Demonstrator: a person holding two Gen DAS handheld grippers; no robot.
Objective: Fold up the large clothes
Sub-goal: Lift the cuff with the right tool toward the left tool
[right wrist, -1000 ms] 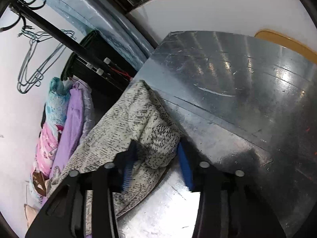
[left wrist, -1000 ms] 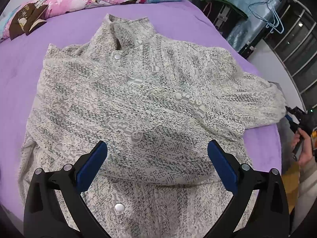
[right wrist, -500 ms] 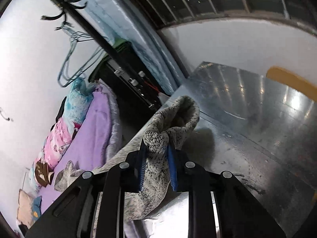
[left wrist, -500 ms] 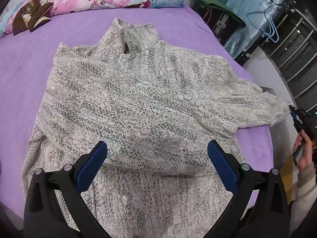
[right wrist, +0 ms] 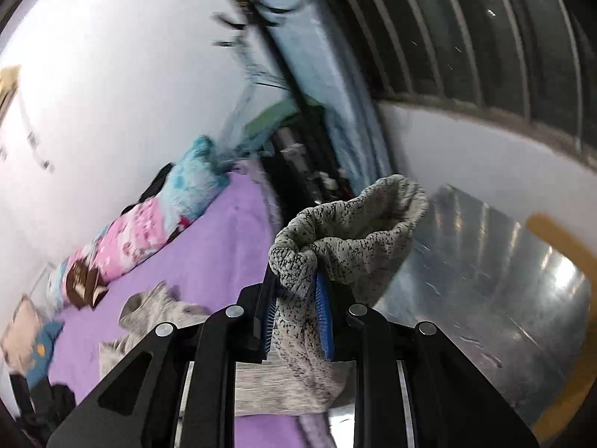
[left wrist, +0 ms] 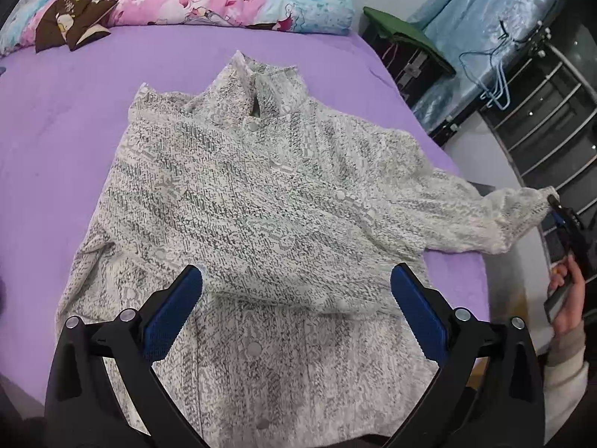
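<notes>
A cream and grey speckled knit jacket [left wrist: 261, 205] with snap buttons lies face up on the purple bed [left wrist: 74, 112], collar toward the pillows. My left gripper [left wrist: 296, 291] hovers open above its lower front, nothing between the blue pads. The jacket's right sleeve stretches off the bed's right edge, where my right gripper [left wrist: 556, 205] holds its cuff. In the right wrist view my right gripper [right wrist: 296, 298] is shut on the sleeve cuff [right wrist: 347, 239], which stands up above the fingertips.
A pink and blue floral quilt [left wrist: 186, 0] lies along the head of the bed. A dark rack with a green cloth [left wrist: 403, 37] and blue hangers [left wrist: 492, 78] stand at the right. A shiny metal floor [right wrist: 485, 280] lies beside the bed. A person's hand [left wrist: 567, 298] grips the right tool.
The right gripper closed on the sleeve cuff and lifted it off the floor, rolling as it rose. The left gripper drew back and up, so more of the jacket shows.
</notes>
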